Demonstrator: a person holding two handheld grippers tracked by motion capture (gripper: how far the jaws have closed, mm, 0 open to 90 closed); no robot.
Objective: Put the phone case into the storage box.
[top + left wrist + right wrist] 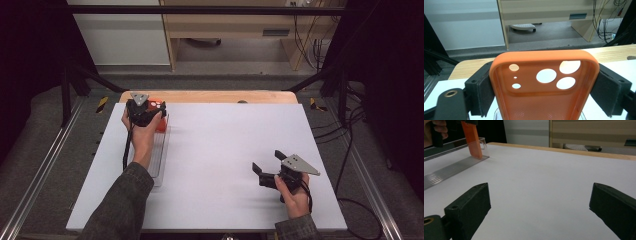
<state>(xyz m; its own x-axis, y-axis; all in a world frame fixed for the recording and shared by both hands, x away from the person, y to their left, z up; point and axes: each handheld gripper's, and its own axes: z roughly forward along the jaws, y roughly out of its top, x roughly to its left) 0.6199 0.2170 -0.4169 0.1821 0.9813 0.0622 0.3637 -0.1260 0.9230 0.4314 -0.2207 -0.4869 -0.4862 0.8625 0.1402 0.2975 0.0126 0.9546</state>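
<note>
White table (225,165) w/ 1 clear tray (159,167) at left edge.

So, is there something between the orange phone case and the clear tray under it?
Nothing visible. The left gripper clamps the orange phone case by its sides, upright at the clear tray's far end. The right gripper is open, far away.

Left hand-held gripper (150,111) grips orange phone case (159,113) over clear tray (159,165).
</note>
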